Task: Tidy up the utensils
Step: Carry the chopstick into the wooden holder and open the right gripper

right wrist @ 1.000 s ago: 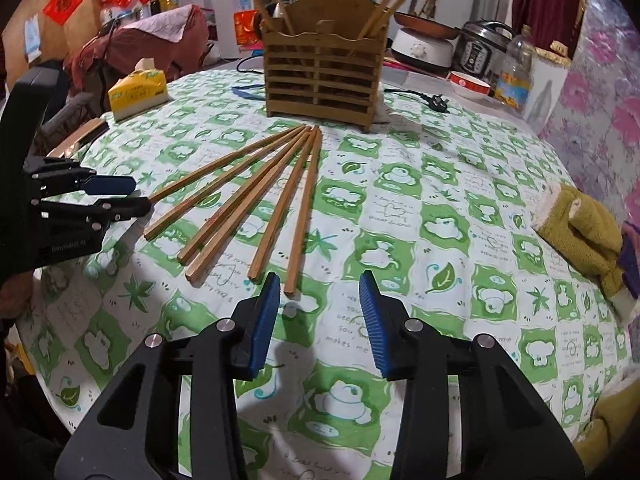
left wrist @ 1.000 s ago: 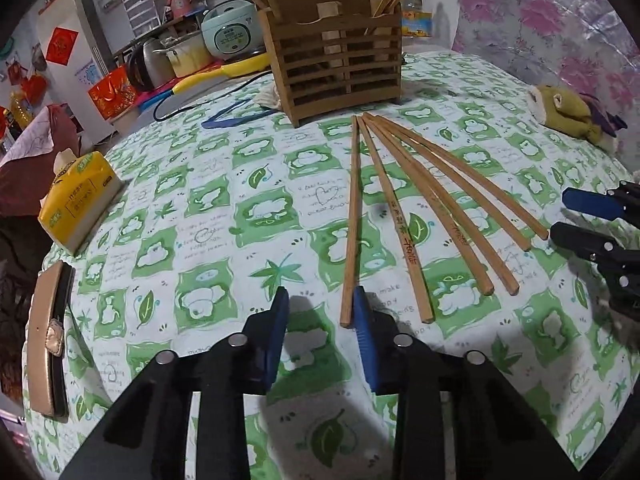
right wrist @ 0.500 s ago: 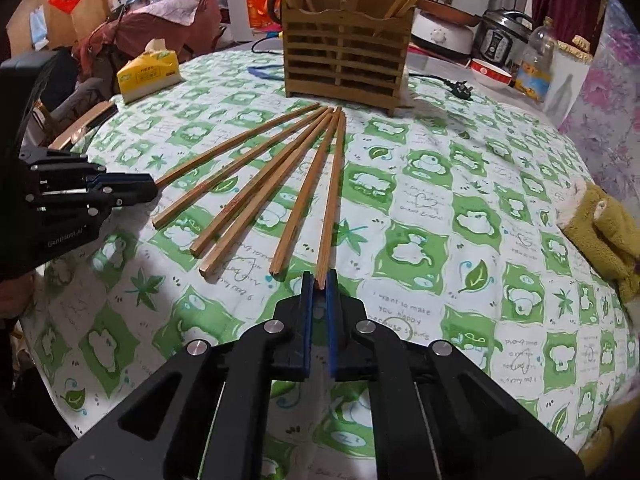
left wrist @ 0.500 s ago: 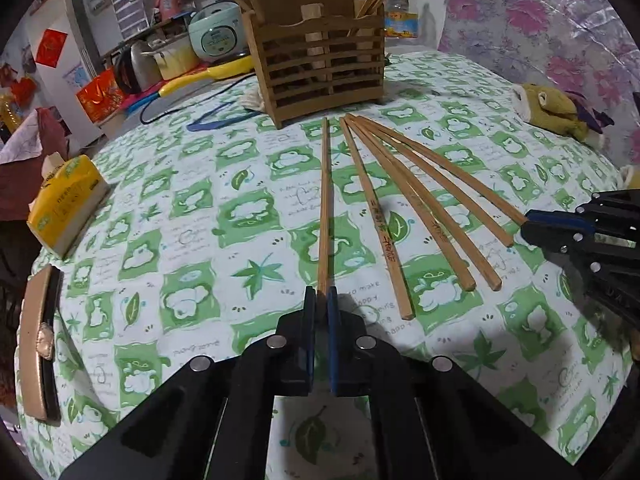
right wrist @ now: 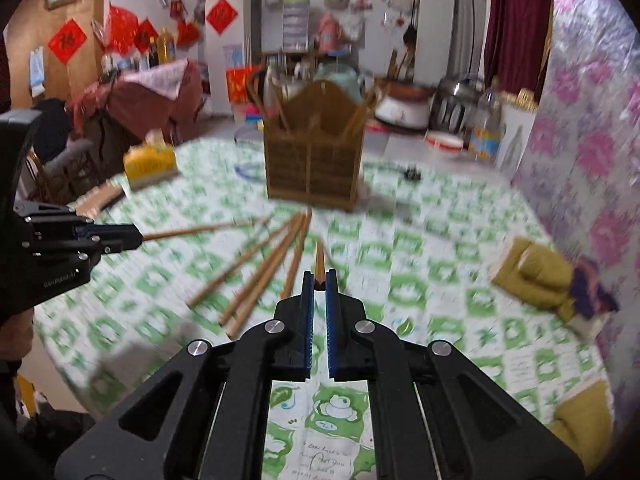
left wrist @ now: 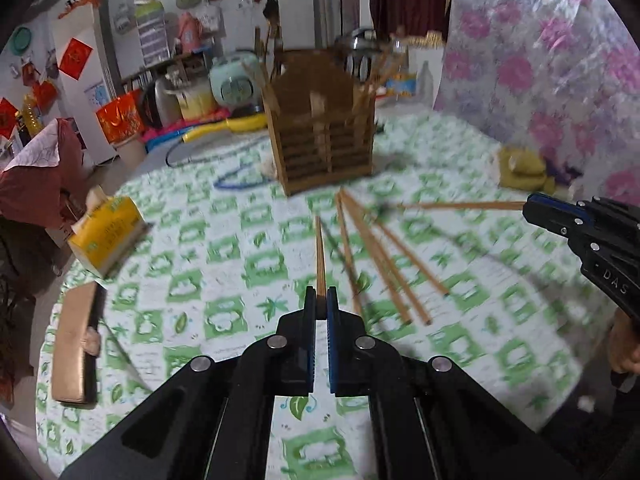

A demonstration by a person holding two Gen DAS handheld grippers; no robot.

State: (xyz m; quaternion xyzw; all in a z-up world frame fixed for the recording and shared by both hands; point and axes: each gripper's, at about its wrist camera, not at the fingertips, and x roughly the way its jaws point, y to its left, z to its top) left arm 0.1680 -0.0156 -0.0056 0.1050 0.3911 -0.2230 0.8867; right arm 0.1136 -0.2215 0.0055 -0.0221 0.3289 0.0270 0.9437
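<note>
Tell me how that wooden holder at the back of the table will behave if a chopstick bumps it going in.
The wooden holder looks slatted and thin-walled, so probably light enough to slide on the tablecloth. It stands taller than its base looks deep, with a high back panel and chopsticks leaning out the top, so a sideways knock might tip it. It seems stiff, unlikely to flex.

Loose chopsticks (left wrist: pixel 384 256) fan across the table's (left wrist: pixel 224 264) middle before the wooden holder (left wrist: pixel 324 148) near the far edge; bare cloth lies open toward the left edge, short of a tissue box (left wrist: pixel 106 232).
</note>
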